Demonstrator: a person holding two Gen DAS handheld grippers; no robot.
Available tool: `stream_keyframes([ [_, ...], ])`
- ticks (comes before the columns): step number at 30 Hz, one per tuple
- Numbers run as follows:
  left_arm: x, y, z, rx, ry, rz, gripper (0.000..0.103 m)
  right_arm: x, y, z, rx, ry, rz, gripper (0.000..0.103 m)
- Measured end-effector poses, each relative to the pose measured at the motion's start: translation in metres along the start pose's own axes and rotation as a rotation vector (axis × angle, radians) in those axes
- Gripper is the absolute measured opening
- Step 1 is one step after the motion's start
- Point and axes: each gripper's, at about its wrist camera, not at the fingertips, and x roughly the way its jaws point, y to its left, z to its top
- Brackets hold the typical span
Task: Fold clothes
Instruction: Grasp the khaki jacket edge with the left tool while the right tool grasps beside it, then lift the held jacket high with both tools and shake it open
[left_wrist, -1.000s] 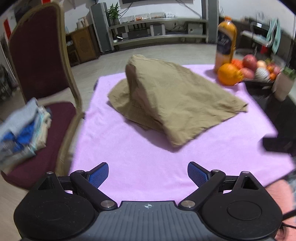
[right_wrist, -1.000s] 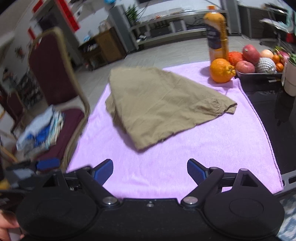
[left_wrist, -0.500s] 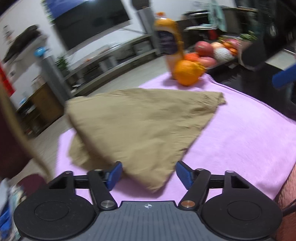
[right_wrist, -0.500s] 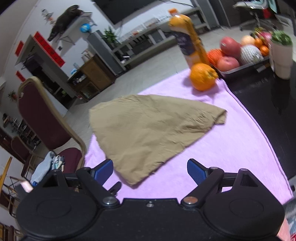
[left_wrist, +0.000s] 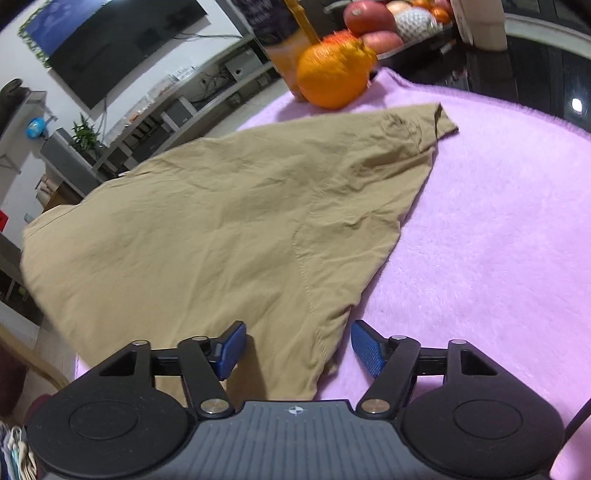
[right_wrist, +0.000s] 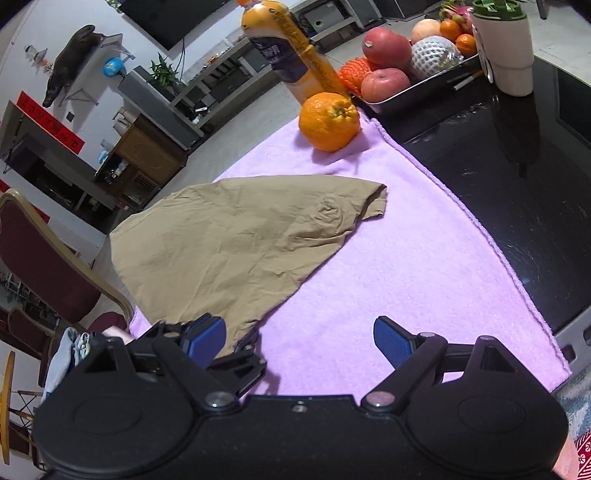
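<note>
A tan garment (left_wrist: 229, 221) lies folded into a rough triangle on the pink towel (left_wrist: 498, 236), one corner pointing toward the orange. My left gripper (left_wrist: 297, 349) is open, its blue pads straddling the garment's near corner, low over the cloth. In the right wrist view the same tan garment (right_wrist: 236, 243) fills the left half of the pink towel (right_wrist: 406, 266). My right gripper (right_wrist: 299, 341) is open above bare towel, right of the garment's near corner. The left gripper's black frame (right_wrist: 236, 354) shows just past my right gripper's left pad.
An orange (right_wrist: 328, 122), a juice bottle (right_wrist: 291, 55), a metal tray of fruit (right_wrist: 406, 88) and a white cup (right_wrist: 506, 48) stand at the far end on the black table (right_wrist: 535, 184). A maroon chair (right_wrist: 40, 266) holding stacked clothes (right_wrist: 70, 350) stands left.
Both grippers have swung in and down toward the garment. The left one now has the near corner between its open pads; the right one has come lower over the towel.
</note>
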Motion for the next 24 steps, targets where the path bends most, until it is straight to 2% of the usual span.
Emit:
stream_keyframes([
  [1, 0.003, 0.000, 0.002, 0.001, 0.001, -0.005, 0.038, 0.000, -0.001, 0.000, 0.001, -0.001, 0.000, 0.087],
  [2, 0.005, 0.002, 0.004, -0.004, 0.009, -0.032, 0.031, -0.001, -0.002, 0.001, 0.004, -0.003, 0.001, 0.087],
  [3, 0.005, 0.004, 0.007, -0.012, 0.014, -0.056, 0.014, -0.001, -0.003, 0.001, 0.007, -0.005, 0.002, 0.087],
  [4, 0.004, 0.005, 0.010, -0.011, 0.009, -0.053, 0.011, -0.003, -0.004, 0.001, 0.009, -0.008, 0.003, 0.087],
  [7, -0.012, 0.018, 0.021, -0.024, -0.039, -0.029, 0.007, -0.009, -0.006, 0.001, 0.014, -0.023, 0.014, 0.087],
  [10, -0.048, 0.052, 0.041, -0.086, -0.110, -0.005, 0.006, -0.019, -0.008, 0.000, 0.019, -0.043, 0.031, 0.087],
  [13, -0.099, 0.094, 0.064, -0.159, -0.208, 0.041, 0.006, -0.029, -0.007, 0.001, 0.032, -0.066, 0.061, 0.087],
  [16, -0.161, 0.134, 0.083, -0.224, -0.327, 0.109, 0.005, -0.038, -0.003, 0.001, 0.038, -0.088, 0.128, 0.087],
  [19, -0.214, 0.158, 0.096, -0.234, -0.413, 0.187, 0.005, -0.038, 0.009, 0.004, 0.051, -0.083, 0.256, 0.087],
  [21, -0.237, 0.165, 0.095, -0.234, -0.440, 0.204, 0.005, -0.032, 0.014, 0.009, 0.108, -0.067, 0.387, 0.087],
  [23, -0.252, 0.167, 0.091, -0.237, -0.449, 0.213, 0.005, -0.016, 0.016, 0.012, 0.209, -0.043, 0.520, 0.095],
  [24, -0.257, 0.167, 0.087, -0.242, -0.448, 0.212, 0.005, 0.002, 0.015, 0.008, 0.283, -0.013, 0.545, 0.103],
])
